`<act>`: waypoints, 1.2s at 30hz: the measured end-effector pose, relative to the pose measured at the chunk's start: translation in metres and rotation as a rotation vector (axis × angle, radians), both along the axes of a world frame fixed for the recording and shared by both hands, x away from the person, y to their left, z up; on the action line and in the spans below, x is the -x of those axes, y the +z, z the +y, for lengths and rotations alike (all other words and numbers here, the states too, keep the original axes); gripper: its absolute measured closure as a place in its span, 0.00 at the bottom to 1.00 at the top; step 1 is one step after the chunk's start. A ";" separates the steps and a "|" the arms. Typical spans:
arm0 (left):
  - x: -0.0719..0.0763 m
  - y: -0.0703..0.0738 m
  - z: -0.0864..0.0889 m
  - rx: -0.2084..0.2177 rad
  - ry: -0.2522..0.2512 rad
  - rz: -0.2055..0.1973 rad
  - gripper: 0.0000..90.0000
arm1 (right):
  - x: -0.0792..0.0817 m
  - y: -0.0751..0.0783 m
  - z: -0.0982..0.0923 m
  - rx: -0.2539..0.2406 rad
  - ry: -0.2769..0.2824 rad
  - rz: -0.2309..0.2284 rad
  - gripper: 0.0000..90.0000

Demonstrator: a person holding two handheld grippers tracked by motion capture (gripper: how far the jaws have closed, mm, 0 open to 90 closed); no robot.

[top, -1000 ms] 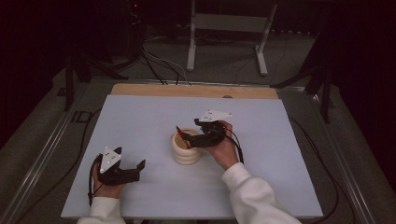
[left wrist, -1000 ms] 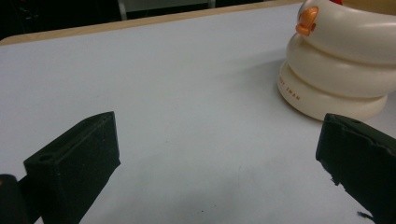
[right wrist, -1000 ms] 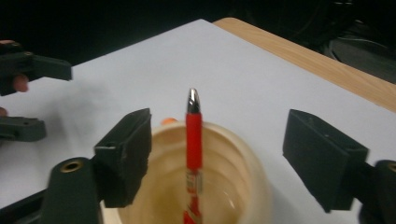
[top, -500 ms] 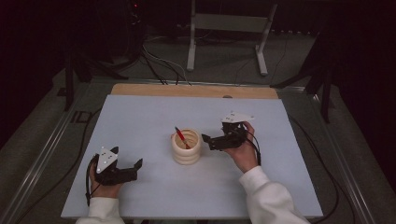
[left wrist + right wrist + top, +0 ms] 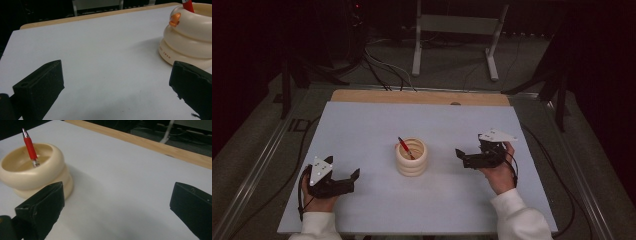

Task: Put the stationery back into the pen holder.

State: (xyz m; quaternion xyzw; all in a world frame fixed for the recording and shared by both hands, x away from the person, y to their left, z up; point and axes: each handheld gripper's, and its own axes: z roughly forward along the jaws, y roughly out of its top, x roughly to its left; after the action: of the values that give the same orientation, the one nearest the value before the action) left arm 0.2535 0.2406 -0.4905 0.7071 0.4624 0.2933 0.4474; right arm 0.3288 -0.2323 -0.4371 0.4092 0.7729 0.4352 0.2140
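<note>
A cream ringed cup (image 5: 411, 159) stands mid-table with a red pen (image 5: 405, 147) leaning inside it, tip up. My right gripper (image 5: 461, 158) hovers to the cup's right, pointing at it. Its jaws have just been opening and stand open with nothing between them. The right gripper view has the cup (image 5: 32, 170) and pen (image 5: 30, 146) at upper left, beyond my right gripper (image 5: 117, 205). My left gripper (image 5: 353, 180) rests near the front left, open and empty. In the left gripper view the cup (image 5: 190, 42) sits at upper right, past my left gripper (image 5: 117, 87).
The white board (image 5: 362, 130) covers the table, with a wooden strip (image 5: 422, 97) along its far edge. Behind it stand a metal frame (image 5: 452, 30) and cables on the dark floor. Bare board lies on both sides of the cup.
My right gripper was over the cup holding the pen; it has let go, opened and pulled away to the right. The pen now stands in the cup. The left gripper has hardly moved.
</note>
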 end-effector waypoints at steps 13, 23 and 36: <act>0.002 0.004 0.013 0.003 0.008 0.003 0.00 | 0.020 -0.009 -0.039 0.035 -0.084 -0.024 0.00; 0.004 0.004 0.020 0.022 0.027 -0.006 0.00 | 0.039 -0.027 -0.055 0.007 -0.116 -0.046 0.00; 0.007 0.002 0.022 0.048 0.009 -0.017 0.00 | 0.064 -0.050 -0.079 -0.103 -0.150 -0.093 0.00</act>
State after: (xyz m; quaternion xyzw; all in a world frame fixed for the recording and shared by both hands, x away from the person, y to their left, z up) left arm 0.2462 0.2622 -0.4885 0.6915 0.4686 0.2900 0.4670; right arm 0.2651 -0.3117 -0.4874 0.4556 0.7059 0.4755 0.2606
